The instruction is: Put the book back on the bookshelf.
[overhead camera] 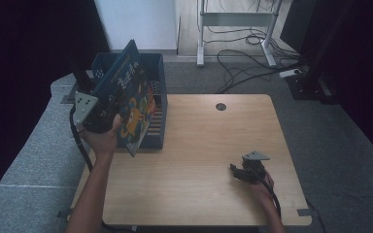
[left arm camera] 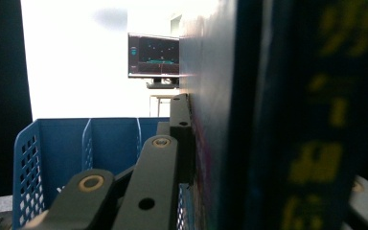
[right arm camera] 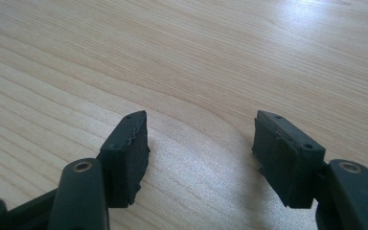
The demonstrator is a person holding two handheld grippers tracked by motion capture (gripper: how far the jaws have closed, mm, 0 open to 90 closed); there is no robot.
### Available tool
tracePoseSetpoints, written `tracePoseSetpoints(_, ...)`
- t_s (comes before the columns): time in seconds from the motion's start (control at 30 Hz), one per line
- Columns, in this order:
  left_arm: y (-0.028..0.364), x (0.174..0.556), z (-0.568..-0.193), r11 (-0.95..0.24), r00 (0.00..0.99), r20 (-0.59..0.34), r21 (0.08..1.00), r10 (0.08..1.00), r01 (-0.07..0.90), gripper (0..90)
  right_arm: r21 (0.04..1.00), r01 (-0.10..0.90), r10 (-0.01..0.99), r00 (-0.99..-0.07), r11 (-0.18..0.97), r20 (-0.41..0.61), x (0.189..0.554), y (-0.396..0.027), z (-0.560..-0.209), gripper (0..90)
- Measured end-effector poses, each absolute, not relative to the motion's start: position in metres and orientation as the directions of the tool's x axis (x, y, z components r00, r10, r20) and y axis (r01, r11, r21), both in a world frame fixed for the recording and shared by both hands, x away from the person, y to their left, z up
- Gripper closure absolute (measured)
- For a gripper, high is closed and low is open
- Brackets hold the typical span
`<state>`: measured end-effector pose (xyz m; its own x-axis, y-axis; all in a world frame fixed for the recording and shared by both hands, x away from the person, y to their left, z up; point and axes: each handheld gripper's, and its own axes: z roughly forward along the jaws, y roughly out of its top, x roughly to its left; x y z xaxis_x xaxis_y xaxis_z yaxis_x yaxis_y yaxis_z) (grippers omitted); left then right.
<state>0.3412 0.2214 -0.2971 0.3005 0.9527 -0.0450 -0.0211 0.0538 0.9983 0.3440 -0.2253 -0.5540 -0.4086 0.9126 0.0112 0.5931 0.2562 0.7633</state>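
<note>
A blue picture book [overhead camera: 131,104] with yellow characters on its cover hangs tilted over a blue plastic basket [overhead camera: 158,73] at the table's far left. My left gripper [overhead camera: 112,101] is shut on the book's lower left part. In the left gripper view one black finger [left arm camera: 179,139] presses flat on the cover beside the book's spine [left arm camera: 316,124], with the divided basket [left arm camera: 110,139] below it. My right gripper [overhead camera: 234,170] rests low at the near right of the table, open. In the right gripper view its jaws [right arm camera: 201,143] stand apart over bare wood with nothing between them.
The wooden table [overhead camera: 199,145] has a round cable hole [overhead camera: 220,106] near its far edge. Beyond it, cables [overhead camera: 243,63] lie on the grey floor by a white desk frame [overhead camera: 238,19]. A lit monitor [left arm camera: 153,55] stands behind the basket.
</note>
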Motion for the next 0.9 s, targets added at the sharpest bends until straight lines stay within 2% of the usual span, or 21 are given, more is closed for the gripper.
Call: tracePoseSetpoints(0.9,0.209,0.369,-0.296,0.038,0.254,-0.034,0.999,0.967,-0.008,82.1,0.763,0.593,0.913,-0.407,0.256,0.01,0.344,-0.225,-0.554,35.9)
